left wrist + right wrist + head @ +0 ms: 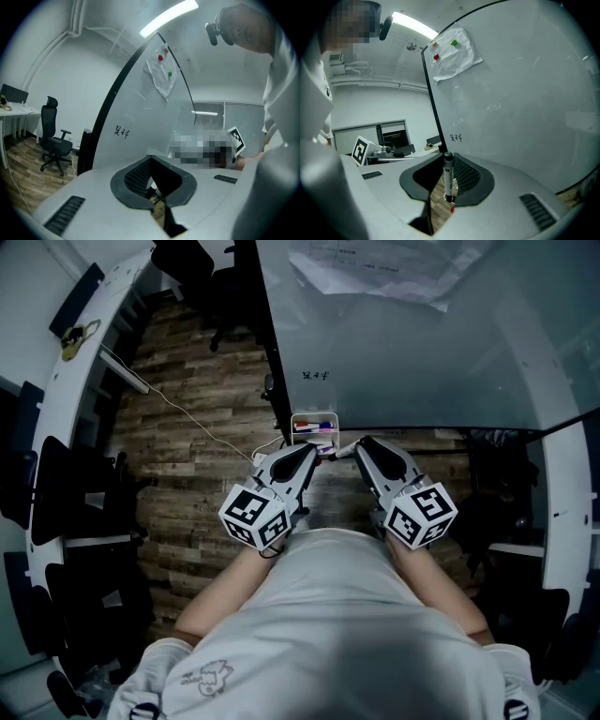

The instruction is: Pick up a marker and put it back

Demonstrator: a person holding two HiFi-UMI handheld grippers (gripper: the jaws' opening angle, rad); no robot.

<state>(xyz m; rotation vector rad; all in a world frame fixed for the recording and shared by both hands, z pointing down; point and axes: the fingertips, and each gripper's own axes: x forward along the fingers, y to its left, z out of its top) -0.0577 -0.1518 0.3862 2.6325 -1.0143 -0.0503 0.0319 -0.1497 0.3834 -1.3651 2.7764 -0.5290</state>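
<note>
A white marker tray [314,425] with several coloured markers hangs on the glass whiteboard [403,343], just beyond both grippers. My right gripper [353,450] is shut on a black-capped marker [448,176], which stands upright between its dark pads [466,176]. In the head view that marker's end [326,452] shows just below the tray, between the two gripper tips. My left gripper [312,454] is close beside it, jaws shut with nothing clearly held. In the left gripper view the dark pads [138,178] meet lower down, with only a small gap.
Small black writing [315,376] and a pinned paper sheet [375,268] are on the board. An office chair [54,140] and a white desk [84,352] stand to the left on the wood floor. A thin cable [187,418] crosses that floor.
</note>
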